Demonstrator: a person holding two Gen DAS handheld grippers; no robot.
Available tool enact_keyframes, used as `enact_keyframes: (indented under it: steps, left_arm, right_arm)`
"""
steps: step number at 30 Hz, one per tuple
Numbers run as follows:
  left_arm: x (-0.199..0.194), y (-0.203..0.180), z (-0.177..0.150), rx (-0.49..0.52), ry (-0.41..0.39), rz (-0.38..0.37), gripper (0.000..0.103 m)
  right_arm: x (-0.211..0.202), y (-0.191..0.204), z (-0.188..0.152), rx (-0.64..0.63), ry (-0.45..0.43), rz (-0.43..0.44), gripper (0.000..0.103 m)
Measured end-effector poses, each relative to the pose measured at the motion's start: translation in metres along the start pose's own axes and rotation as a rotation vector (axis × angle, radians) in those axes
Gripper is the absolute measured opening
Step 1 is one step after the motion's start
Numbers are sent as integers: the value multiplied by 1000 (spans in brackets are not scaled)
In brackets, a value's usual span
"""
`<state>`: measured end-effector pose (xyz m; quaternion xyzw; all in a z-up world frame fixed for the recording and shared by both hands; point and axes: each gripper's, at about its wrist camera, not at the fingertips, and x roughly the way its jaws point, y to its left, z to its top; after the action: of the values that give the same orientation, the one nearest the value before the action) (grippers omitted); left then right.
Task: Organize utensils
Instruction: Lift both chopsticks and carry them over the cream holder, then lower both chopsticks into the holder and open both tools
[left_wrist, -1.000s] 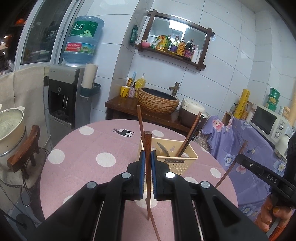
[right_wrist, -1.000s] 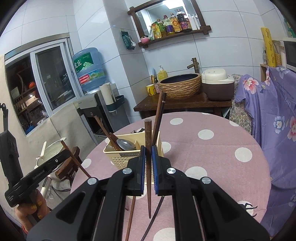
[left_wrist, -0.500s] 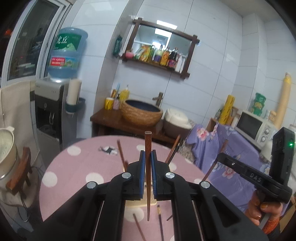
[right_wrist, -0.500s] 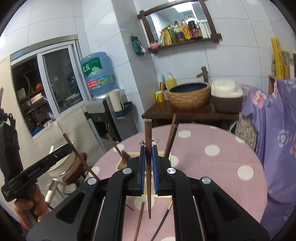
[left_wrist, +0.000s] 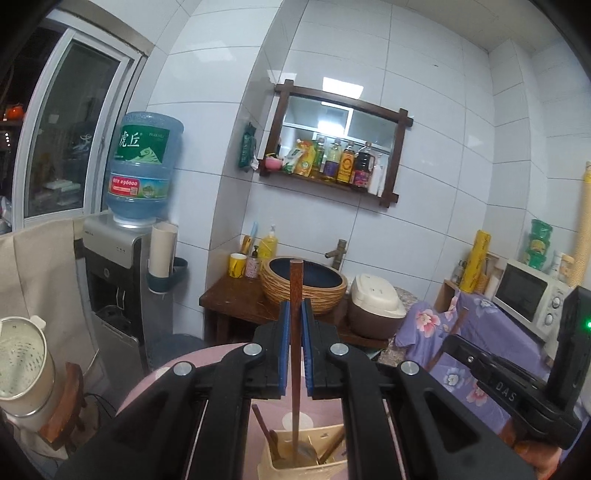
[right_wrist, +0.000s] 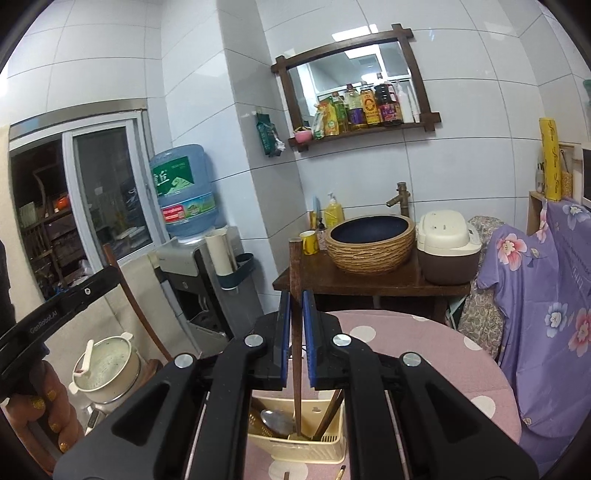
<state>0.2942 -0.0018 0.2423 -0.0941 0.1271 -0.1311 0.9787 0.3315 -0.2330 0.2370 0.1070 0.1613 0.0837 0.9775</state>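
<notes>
My left gripper (left_wrist: 295, 317) is shut on a brown chopstick (left_wrist: 295, 288) held upright; its lower end reaches down into the cream utensil basket (left_wrist: 280, 467) on the pink dotted table. My right gripper (right_wrist: 296, 306) is shut on another brown chopstick (right_wrist: 295, 266), also upright, with its lower end inside the same basket (right_wrist: 325, 439). A metal spoon (right_wrist: 275, 421) and other chopsticks (right_wrist: 330, 410) stand in the basket. The right gripper shows in the left wrist view (left_wrist: 502, 384), the left one in the right wrist view (right_wrist: 55, 314).
The round pink table (right_wrist: 424, 347) with white dots carries the basket. A loose chopstick tip (right_wrist: 340, 470) lies on it near the front. Behind stand a wooden counter with a woven basin (right_wrist: 373, 240), a rice cooker (right_wrist: 447, 247), a water dispenser (left_wrist: 122, 280) and a purple floral cover (right_wrist: 546, 295).
Both grippers rose and now sit above the basket, so it shows low between the fingers. Each held chopstick now points down into the basket.
</notes>
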Motion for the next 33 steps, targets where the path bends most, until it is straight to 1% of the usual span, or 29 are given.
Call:
enact_keyframes:
  steps: [2, 7, 13, 20, 25, 28, 31, 33]
  left_arm:
    - [10, 4, -2, -5, 7, 16, 7]
    - [32, 12, -15, -39, 34, 25, 7]
    - [47, 12, -33, -35, 67, 23, 7]
    - [65, 9, -74, -34, 149, 11, 7]
    - [76, 12, -98, -33, 193, 25, 7]
    - [80, 12, -109, -15, 207, 45, 5]
    - [86, 13, -119, -31, 233, 40, 5]
    - [88, 14, -123, -31, 243, 46, 5]
  right_arm:
    - [9, -4, -2, 13, 6, -12, 8]
    - [27, -9, -16, 4, 15, -47, 8]
    - [40, -10, -35, -21, 31, -57, 8]
    - [54, -11, -65, -30, 80, -58, 8]
    - [63, -16, -80, -20, 109, -64, 8]
    - [67, -21, -88, -11, 124, -69, 8]
    - [72, -24, -93, -3, 138, -71, 8]
    - [71, -24, -96, -6, 125, -67, 8]
